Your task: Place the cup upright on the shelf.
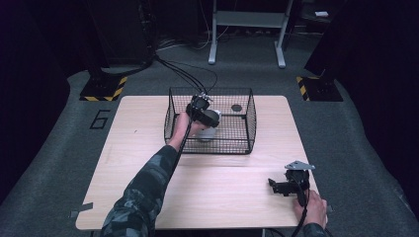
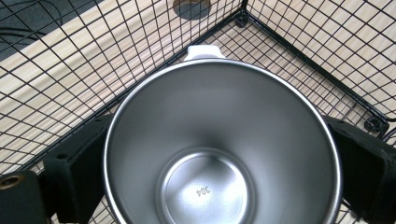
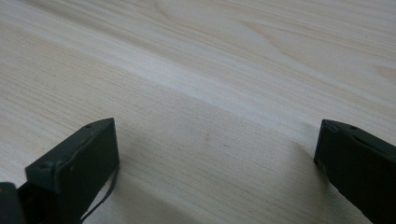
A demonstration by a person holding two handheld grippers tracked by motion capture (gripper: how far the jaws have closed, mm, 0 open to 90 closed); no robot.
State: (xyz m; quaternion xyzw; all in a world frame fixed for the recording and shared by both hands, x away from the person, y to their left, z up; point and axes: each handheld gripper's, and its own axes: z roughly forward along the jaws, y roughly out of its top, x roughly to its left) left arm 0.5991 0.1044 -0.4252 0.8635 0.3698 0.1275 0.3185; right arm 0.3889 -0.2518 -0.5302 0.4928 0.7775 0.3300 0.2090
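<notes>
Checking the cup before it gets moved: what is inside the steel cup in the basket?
The steel cup looks empty: bare metal walls and a bottom stamped 304. Under it, the wire basket floor is covered; a white tab peeks behind its rim.

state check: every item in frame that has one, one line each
steel cup: upright, empty, inside the basket, held between the left jaws
wire basket: open top, standing on the table, cup inside
left gripper: shut on the steel cup, reaching into the basket
right gripper: open, holding nothing, low over bare wood at the table's near right
table: wooden top, carrying the basket
</notes>
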